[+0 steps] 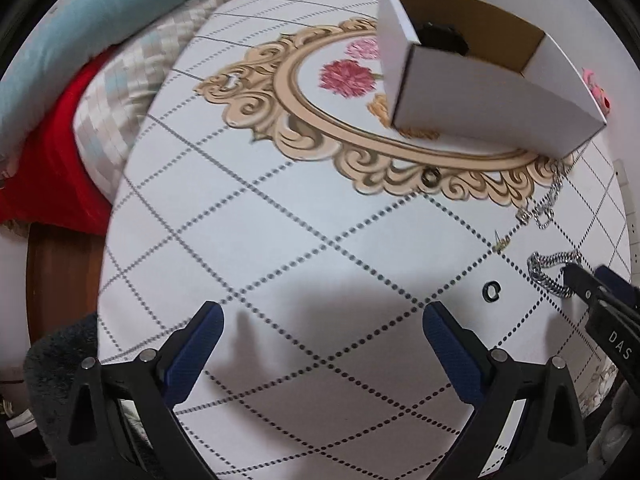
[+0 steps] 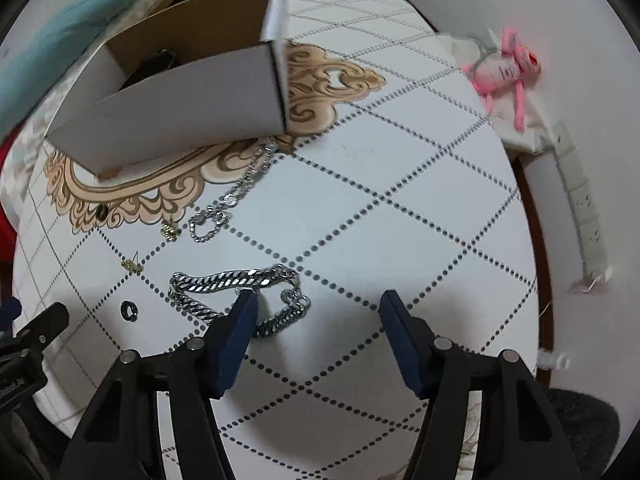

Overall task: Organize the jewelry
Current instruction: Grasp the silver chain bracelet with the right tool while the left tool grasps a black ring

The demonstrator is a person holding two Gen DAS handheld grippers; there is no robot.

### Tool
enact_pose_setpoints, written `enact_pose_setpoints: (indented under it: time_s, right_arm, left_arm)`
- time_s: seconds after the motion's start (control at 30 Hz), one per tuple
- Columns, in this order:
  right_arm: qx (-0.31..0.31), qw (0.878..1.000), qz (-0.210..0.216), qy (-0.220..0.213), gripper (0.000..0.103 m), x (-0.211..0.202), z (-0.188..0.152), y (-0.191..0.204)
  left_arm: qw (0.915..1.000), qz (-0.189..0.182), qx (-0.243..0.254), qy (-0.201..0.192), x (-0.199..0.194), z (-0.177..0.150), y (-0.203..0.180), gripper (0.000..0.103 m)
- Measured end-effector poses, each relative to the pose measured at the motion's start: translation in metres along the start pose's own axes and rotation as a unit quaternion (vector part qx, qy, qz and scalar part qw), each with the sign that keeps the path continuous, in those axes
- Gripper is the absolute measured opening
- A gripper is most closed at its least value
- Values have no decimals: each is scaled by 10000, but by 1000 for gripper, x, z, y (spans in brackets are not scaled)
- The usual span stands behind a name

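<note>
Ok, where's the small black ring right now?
The small black ring lies on the tablecloth low in the right wrist view, left of the heavy silver chain and below the gold earring.

You see a pink plush toy by the wall, a teal pillow, red cloth, a white power strip.
</note>
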State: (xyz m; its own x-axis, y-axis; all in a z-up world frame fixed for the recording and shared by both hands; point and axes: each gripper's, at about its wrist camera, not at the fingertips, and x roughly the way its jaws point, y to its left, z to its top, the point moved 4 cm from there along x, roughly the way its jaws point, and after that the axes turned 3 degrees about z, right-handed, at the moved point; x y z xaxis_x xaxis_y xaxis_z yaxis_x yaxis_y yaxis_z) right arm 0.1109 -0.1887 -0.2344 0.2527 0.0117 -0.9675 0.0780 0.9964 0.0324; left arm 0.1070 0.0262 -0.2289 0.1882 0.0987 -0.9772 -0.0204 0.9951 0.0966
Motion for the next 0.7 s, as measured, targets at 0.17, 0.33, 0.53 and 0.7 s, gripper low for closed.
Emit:
enact_pose_setpoints:
  time_s: [0.17,0.33,0.53,0.7]
  right_arm:
    - [-201,9997,7,-142,4,-3,-1,9]
    - [475,9982,253,-249,3,-13,-2,-13]
    - [789,9961,318,-247,3,-24,-8,-39]
    - [888,9955,268,-186,3,-24,-17,-48]
  left_arm:
    - [9995,-159,247,-80,-6,-4,-24,101]
    - [9982,-309,462,-210,-19,-12,-49,101]
    - [9969,-461,611,-160,-18,-19,-77,92]
    - [9955,-310,852,-285,-19,-20,-97,74]
